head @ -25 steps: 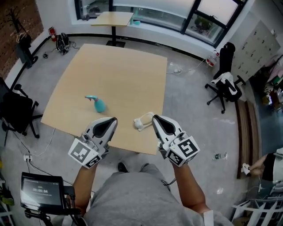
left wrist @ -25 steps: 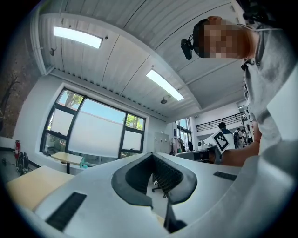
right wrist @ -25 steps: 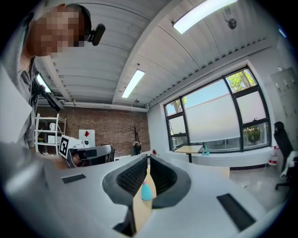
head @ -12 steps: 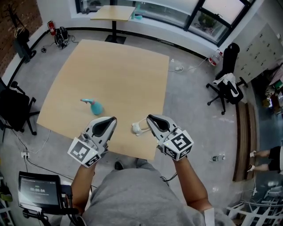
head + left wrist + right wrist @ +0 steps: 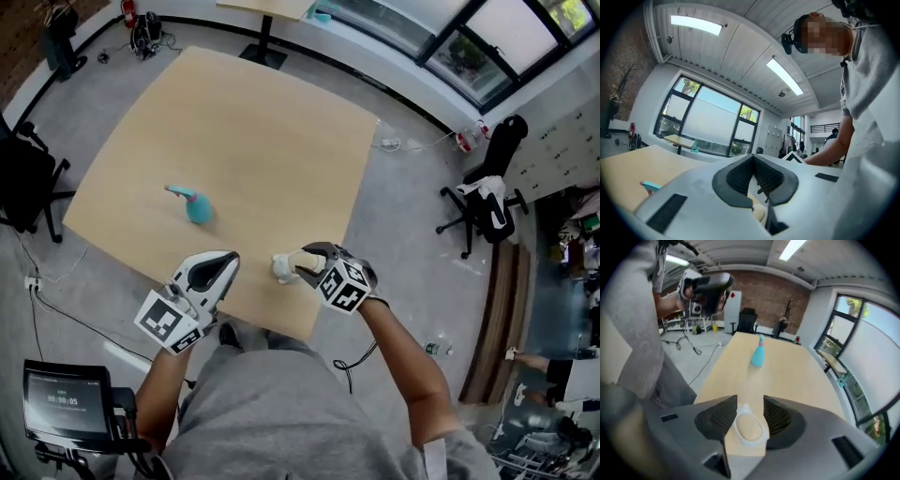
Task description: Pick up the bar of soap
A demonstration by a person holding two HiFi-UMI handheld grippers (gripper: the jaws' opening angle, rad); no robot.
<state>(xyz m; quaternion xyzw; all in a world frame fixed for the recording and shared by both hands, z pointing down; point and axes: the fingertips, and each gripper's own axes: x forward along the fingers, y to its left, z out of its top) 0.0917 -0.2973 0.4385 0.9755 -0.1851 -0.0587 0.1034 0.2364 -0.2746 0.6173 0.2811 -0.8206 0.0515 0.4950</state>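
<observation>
Bar of soap (image 5: pixel 749 427) lies in a white dish (image 5: pixel 757 442) close to the near edge of the table (image 5: pixel 234 141). Your right gripper (image 5: pixel 749 401) straddles it. Its jaws have just been opening and stand apart, with the soap between them and the pads not yet pressing. Your left gripper (image 5: pixel 753 159) hangs alongside, tips together and empty. Expect a light, hard, slick bar that may skid in the dish. Close squarely across its narrow width, gripping the soap rather than the dish rim.

Pale wooden table (image 5: pixel 244 131) — teal bottle (image 5: pixel 193 205), white soap dish (image 5: pixel 281 268) near its edge
</observation>
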